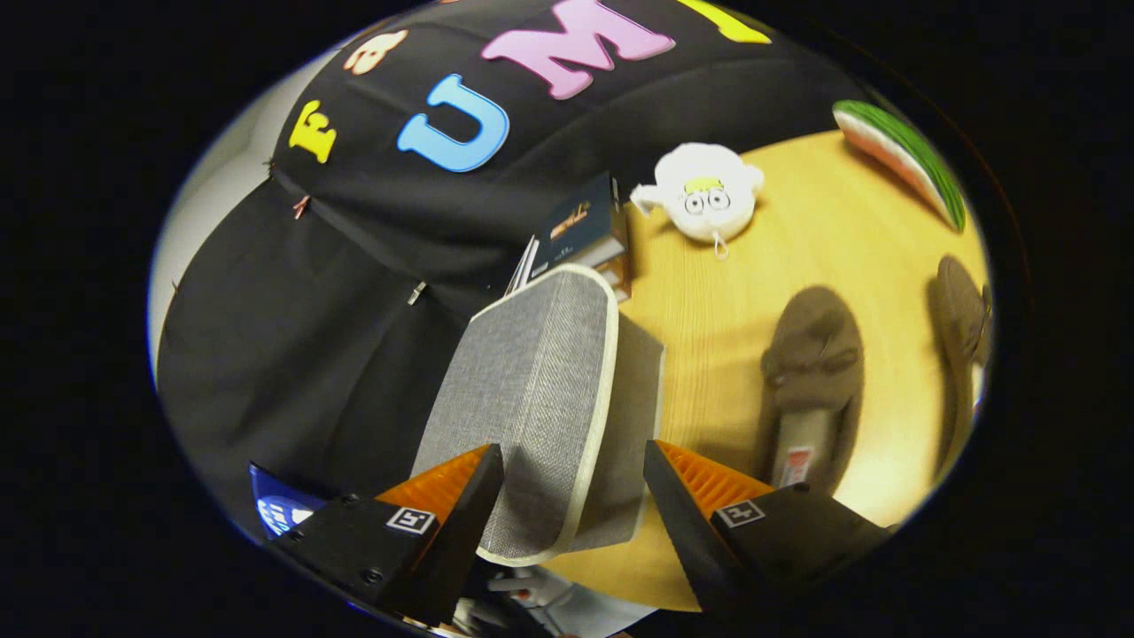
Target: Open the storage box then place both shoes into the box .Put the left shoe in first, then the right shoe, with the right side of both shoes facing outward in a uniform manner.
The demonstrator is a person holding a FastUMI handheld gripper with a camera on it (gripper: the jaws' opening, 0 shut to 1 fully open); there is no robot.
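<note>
The wooden tabletop [744, 319] carries everything. My storage box [620, 416] stands near its back edge, its grey lid [532, 390] tilted up between my fingers, long edge running away from me. My claw [571, 492] is wide; whether both fingers press the lid, I cannot tell. Both shoes [811, 381] lie right of the box, toes pointing away

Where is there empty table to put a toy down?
Bare wood lies between the grey box and the nearer brown shoe, and between the white plush and the watermelon toy. It's crowded by the books. The tongs straddle the box lid, open.
</note>
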